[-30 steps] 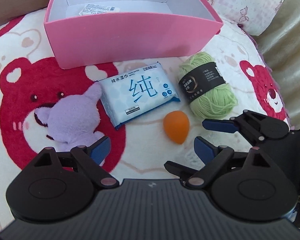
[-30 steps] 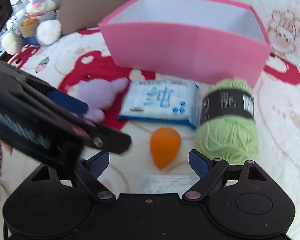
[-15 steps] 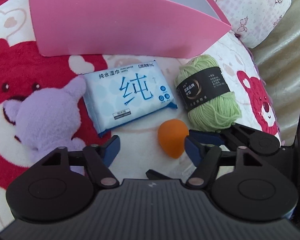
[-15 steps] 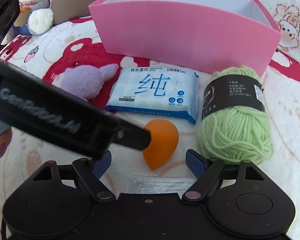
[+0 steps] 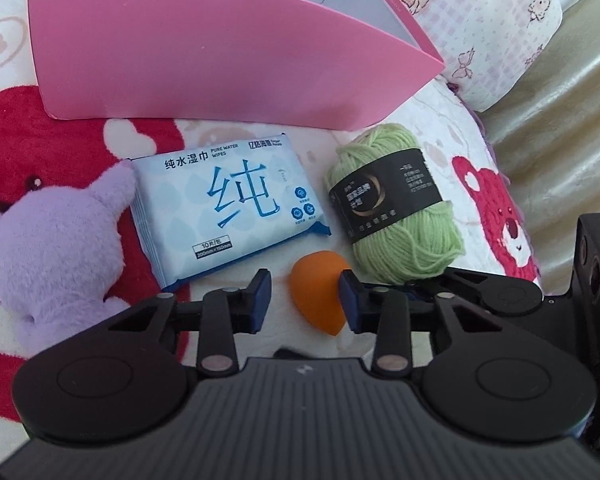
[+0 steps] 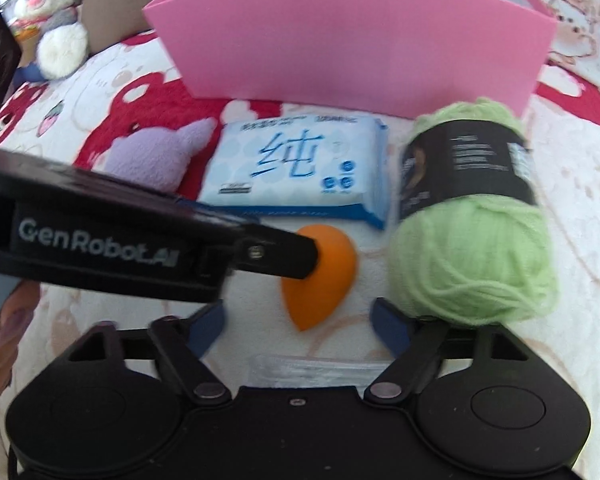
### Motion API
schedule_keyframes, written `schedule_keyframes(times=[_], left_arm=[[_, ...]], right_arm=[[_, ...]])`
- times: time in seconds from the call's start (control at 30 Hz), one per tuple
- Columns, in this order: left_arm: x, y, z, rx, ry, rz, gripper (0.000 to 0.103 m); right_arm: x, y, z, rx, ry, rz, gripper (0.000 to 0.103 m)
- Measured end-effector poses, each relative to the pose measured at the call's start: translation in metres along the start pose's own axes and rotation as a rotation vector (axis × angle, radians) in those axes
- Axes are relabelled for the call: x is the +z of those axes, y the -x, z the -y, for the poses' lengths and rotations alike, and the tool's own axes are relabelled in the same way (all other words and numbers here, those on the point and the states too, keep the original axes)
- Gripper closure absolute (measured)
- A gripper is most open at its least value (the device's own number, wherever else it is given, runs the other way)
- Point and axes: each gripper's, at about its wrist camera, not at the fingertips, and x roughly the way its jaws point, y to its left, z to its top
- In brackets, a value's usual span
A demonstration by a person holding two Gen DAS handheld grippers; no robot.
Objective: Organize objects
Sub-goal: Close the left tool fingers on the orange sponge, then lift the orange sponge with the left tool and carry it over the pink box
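An orange teardrop sponge [image 5: 316, 300] lies on the bear-print blanket, in front of a blue pack of wet wipes [image 5: 228, 208]. My left gripper [image 5: 304, 304] straddles the sponge and its jaws are closing. The right pad touches the sponge; a gap shows at the left pad. From the right wrist view its fingertip [image 6: 296, 256] covers the sponge's [image 6: 324, 276] upper left. My right gripper [image 6: 298, 326] is open and closing, with only the sponge's tip between its pads. A green yarn ball [image 6: 472, 232] sits just past its right finger.
An open pink box [image 5: 220, 52] stands behind the objects. A purple plush [image 5: 52, 240] lies left of the wipes. A grey rabbit toy [image 6: 56, 20] sits far left, a pink pillow [image 5: 480, 20] at the back right. A hand [image 6: 4, 328] holds the left gripper.
My left gripper has sunk toward the blanket and its jaws have narrowed around the orange sponge. The right gripper's jaws have narrowed too; it has stayed in place.
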Motion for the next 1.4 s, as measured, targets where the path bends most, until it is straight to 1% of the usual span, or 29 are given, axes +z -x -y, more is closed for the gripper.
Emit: schedule_keyframes(times=[0.03, 0.07, 0.1, 0.13, 0.23, 0.3, 0.33, 0.37, 0.43, 0.6, 0.7, 0.87, 1.03, 1.27, 1.4], left_arm=[[0.0, 0.0, -0.001, -0.013, 0.004, -0.001, 0.076], [0.0, 0.001, -0.001, -0.026, 0.008, -0.002, 0.078], [0.0, 0.001, -0.001, -0.035, 0.014, -0.001, 0.079], [0.0, 0.001, -0.001, -0.036, 0.014, 0.002, 0.08], [-0.001, -0.001, -0.001, -0.022, 0.0, 0.002, 0.079], [-0.002, -0.004, -0.002, -0.029, 0.01, -0.006, 0.079], [-0.002, -0.005, -0.002, -0.03, 0.009, -0.006, 0.076], [-0.003, -0.005, -0.001, -0.028, 0.002, -0.005, 0.076], [-0.003, -0.007, 0.002, -0.015, -0.02, -0.005, 0.076], [-0.004, -0.002, 0.006, -0.022, -0.053, 0.015, 0.078], [-0.004, 0.001, 0.007, -0.02, -0.052, 0.016, 0.078], [-0.004, 0.001, 0.006, -0.018, -0.043, 0.005, 0.077], [-0.003, 0.004, 0.004, -0.023, -0.026, 0.005, 0.077], [-0.002, 0.021, 0.005, -0.024, -0.019, 0.013, 0.077], [-0.004, 0.036, 0.006, -0.025, -0.027, 0.032, 0.077]], right_arm=[[0.0, 0.005, -0.002, -0.012, 0.015, 0.022, 0.043], [0.001, 0.01, -0.004, 0.004, 0.024, 0.042, 0.047], [0.001, 0.013, -0.005, 0.029, 0.027, 0.056, 0.048], [0.001, 0.014, -0.007, 0.034, 0.038, 0.061, 0.048], [0.001, 0.01, -0.009, 0.007, 0.057, 0.046, 0.058], [0.0, 0.007, -0.005, 0.006, 0.04, 0.033, 0.06], [0.001, 0.004, -0.002, 0.005, 0.028, 0.019, 0.062], [0.002, 0.001, -0.001, 0.004, 0.016, 0.004, 0.064], [0.004, -0.002, 0.0, 0.009, 0.003, 0.002, 0.064], [0.001, 0.001, -0.006, 0.005, 0.053, 0.023, 0.066], [0.001, 0.003, -0.006, 0.023, 0.056, 0.028, 0.067], [0.001, 0.004, -0.009, 0.014, 0.073, 0.022, 0.066], [0.001, 0.008, -0.009, 0.026, 0.067, 0.029, 0.066], [0.0, 0.02, -0.015, 0.046, 0.104, 0.062, 0.066], [0.002, 0.031, -0.021, 0.064, 0.135, 0.09, 0.066]])
